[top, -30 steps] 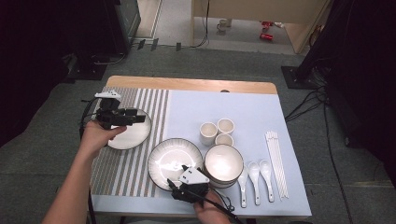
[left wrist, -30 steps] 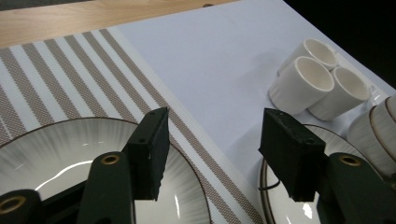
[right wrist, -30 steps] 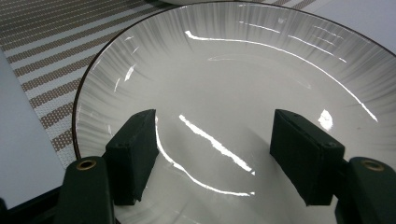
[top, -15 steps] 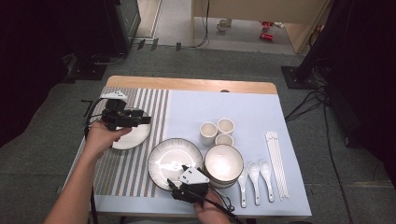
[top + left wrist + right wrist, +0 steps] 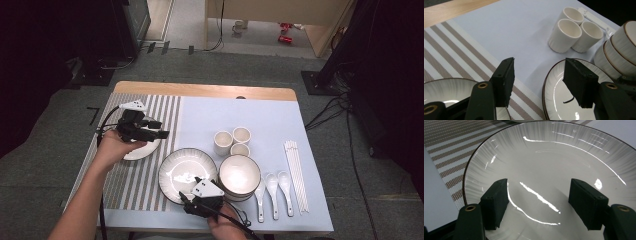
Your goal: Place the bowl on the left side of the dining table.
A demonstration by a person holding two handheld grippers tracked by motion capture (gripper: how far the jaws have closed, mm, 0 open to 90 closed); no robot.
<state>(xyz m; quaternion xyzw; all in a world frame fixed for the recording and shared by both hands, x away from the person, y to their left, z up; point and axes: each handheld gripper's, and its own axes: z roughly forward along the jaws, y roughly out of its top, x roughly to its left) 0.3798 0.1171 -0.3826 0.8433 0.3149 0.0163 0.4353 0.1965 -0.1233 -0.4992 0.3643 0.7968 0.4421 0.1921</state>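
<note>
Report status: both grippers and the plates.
Left gripper open over small plate. Right gripper open above big plate, nothing held. Bowls close beside it.

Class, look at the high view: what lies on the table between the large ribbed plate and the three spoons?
In the high view, the stacked bowls sit between the large plate and the spoons.

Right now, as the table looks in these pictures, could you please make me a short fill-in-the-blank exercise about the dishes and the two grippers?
1. The cups standing together behind the stacked bowls number ____.
2. The jaws of the right gripper hang open over a large ____.
3. The small plate under the left gripper lies on the ____ mat.
4. The white spoons beside the bowls number ____.

Missing words: three; plate; striped; three
</note>
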